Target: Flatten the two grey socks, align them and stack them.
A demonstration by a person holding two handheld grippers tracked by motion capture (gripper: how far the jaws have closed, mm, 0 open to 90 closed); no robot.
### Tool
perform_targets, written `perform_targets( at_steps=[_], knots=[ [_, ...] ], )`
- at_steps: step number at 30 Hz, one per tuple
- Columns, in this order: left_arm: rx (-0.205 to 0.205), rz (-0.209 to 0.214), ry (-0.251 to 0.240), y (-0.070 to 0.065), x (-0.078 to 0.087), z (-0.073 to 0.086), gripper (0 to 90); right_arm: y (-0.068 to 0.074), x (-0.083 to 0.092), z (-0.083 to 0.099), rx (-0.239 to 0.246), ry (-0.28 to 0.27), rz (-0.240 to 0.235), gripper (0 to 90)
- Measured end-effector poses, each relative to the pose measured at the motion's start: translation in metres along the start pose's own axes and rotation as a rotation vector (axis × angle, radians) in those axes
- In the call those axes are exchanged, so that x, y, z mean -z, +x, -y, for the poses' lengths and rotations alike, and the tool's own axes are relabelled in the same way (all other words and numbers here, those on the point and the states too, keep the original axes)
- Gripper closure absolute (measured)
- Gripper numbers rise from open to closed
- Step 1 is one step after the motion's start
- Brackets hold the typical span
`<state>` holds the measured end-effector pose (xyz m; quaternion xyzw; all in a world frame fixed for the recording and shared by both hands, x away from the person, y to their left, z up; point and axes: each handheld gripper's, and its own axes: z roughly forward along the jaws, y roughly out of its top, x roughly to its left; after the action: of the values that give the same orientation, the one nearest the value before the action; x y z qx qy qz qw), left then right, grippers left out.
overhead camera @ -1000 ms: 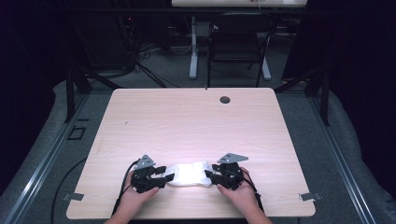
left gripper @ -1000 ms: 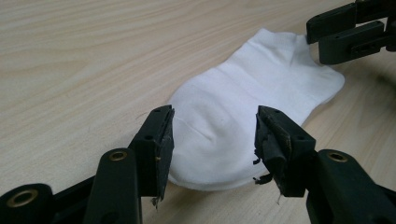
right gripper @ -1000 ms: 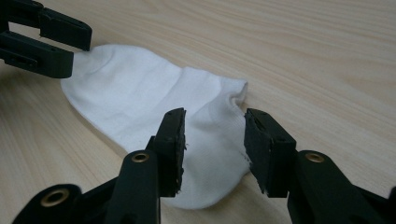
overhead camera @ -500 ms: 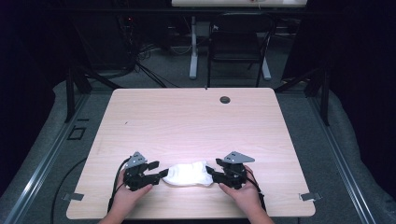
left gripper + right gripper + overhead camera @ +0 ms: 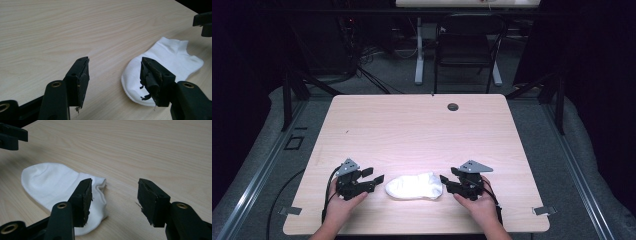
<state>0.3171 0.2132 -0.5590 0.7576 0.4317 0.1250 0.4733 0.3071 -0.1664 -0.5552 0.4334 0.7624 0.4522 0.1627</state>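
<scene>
Left gripper view: right jaw covers near edge of white sock; other gripper cut off by right edge, only dark tip shows.

Right gripper view: left jaw hides part of sock's cuff end; other gripper cut off at top left corner.

High view: both forearms cut off by bottom edge; small dark round thing near far edge of desk too small to identify; sock's details too bright to read.

You are gripping two matte black, blocky two-jaw grippers: the left gripper and right gripper are each wearing a grey three-cornered plate behind the jaws, trailing black cables, showing brass-ringed screw holes.
</scene>
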Motion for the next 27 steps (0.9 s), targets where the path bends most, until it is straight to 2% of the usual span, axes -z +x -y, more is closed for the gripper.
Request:
perform_targets(
  at_steps=[4, 7, 9, 14, 18, 27],
  knots=[
    [0.009, -0.018, 0.002, 0.007, 0.001, 0.001, 41.0, -0.006, 0.0, 0.002, -0.013, 0.02, 0.012, 45.6],
    [0.016, -0.042, -0.008, 0.013, 0.001, 0.001, 40.9, -0.01, -0.001, 0.004, -0.019, 0.013, 0.029, 45.6],
    [0.026, -0.05, -0.009, 0.016, 0.001, 0.001, 41.0, -0.012, -0.002, 0.005, -0.041, 0.02, 0.03, 45.8],
    [0.044, -0.058, 0.006, 0.024, -0.001, 0.002, 40.8, -0.017, -0.003, 0.006, -0.04, 0.029, 0.042, 46.1],
    [0.063, -0.055, 0.01, 0.026, -0.004, 0.003, 40.8, -0.02, -0.003, 0.007, -0.048, 0.032, 0.053, 46.9],
    [0.047, -0.058, 0.025, 0.026, -0.006, 0.003, 40.8, -0.024, -0.003, 0.008, -0.05, 0.032, 0.074, 48.9]
  ],
)
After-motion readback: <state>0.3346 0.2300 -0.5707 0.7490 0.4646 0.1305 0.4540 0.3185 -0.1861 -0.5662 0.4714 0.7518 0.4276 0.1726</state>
